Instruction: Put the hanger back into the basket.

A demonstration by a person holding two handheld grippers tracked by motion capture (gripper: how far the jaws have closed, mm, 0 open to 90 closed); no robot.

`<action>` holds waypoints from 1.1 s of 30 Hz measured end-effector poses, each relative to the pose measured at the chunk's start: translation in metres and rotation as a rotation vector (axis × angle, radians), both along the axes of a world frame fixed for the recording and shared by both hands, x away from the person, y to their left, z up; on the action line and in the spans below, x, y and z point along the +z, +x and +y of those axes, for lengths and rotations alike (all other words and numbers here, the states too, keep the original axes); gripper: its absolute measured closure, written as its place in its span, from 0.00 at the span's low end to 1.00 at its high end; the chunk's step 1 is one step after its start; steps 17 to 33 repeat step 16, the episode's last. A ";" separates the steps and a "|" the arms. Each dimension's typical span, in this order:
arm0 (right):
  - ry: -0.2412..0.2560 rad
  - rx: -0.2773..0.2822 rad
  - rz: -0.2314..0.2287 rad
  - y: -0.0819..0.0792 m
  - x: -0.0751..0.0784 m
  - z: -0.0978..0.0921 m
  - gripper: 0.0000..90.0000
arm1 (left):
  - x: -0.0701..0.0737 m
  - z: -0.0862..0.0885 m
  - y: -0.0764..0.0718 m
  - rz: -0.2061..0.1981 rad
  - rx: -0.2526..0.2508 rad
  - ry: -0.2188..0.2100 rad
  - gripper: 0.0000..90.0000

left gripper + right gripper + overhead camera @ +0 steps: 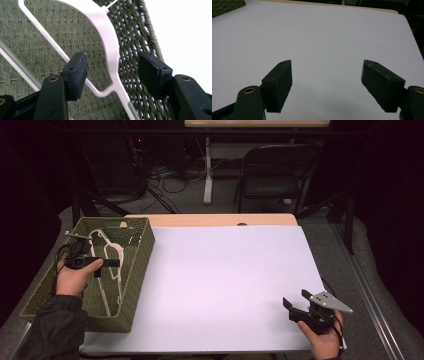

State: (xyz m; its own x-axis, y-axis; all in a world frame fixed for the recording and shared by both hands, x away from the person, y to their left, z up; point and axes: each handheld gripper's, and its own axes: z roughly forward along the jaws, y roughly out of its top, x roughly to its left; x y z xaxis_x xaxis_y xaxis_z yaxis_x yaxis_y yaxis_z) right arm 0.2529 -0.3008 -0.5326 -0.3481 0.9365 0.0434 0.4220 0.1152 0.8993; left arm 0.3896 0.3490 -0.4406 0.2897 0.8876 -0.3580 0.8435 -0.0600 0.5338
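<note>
The left gripper [112,72] is being held with jaws released around the white hanger [110,47] inside the woven basket [140,251], while the right gripper [327,82] is being kept unclenched above the white sheet [319,37].

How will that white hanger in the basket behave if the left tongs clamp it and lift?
The white hanger looks like thin moulded plastic, so probably light and fairly stiff, with some flex. The left tongs stand open around one narrow bar; gripped off-centre there, it would likely swing or pivot. Its smooth surface may slip, and its long frame could catch the woven basket wall.
</note>
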 end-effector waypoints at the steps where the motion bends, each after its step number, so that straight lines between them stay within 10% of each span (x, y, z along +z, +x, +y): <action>1: 0.000 -0.001 -0.001 0.000 0.000 0.000 0.27 | 0.003 -0.001 -0.005 -0.019 -0.006 0.008 0.46; 16: -0.003 -0.006 -0.019 -0.002 0.000 0.001 0.27 | 0.020 -0.029 -0.090 -0.334 -0.141 0.142 0.42; 33: -0.003 -0.006 -0.019 -0.002 0.000 0.001 0.27 | 0.020 -0.029 -0.090 -0.334 -0.141 0.142 0.42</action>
